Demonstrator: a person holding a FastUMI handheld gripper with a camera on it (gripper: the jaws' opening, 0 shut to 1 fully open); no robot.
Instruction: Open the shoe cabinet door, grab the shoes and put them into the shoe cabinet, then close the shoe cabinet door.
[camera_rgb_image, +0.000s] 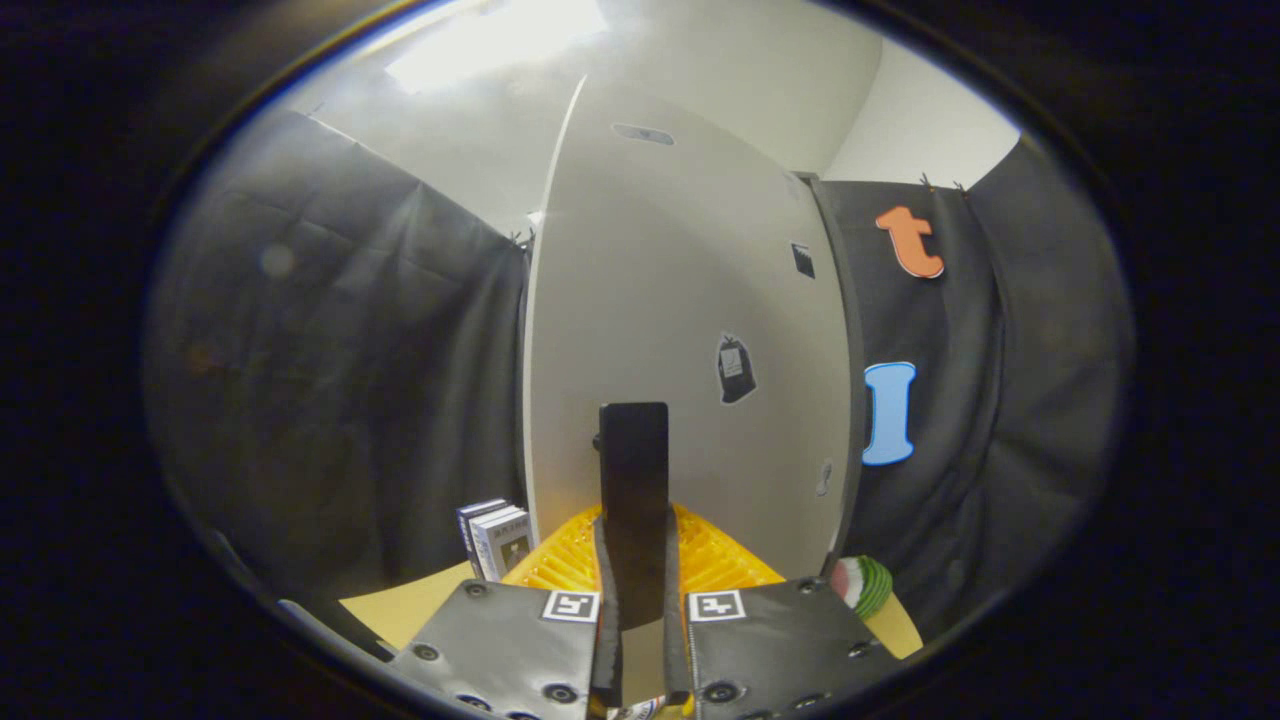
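tan table (400, 605) bears boxes (497, 540); orange rack (715, 560).

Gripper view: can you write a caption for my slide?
Gripper shut on the black handle of the pale cabinet door, above a yellow rack.

One fisheye camera rides on the gripper (640, 640) and looks forward along its two fingers (607, 640), which rise from the near edge of the view. It sits low, close above a tabletop (410, 605), and tilts upward: the ceiling and a ceiling light (495, 40) are in sight. It faces the cabinet door (690, 330) squarely and from near. The door handle (633, 500) stands between the fingers. Booth cloth flanks the door on both sides.
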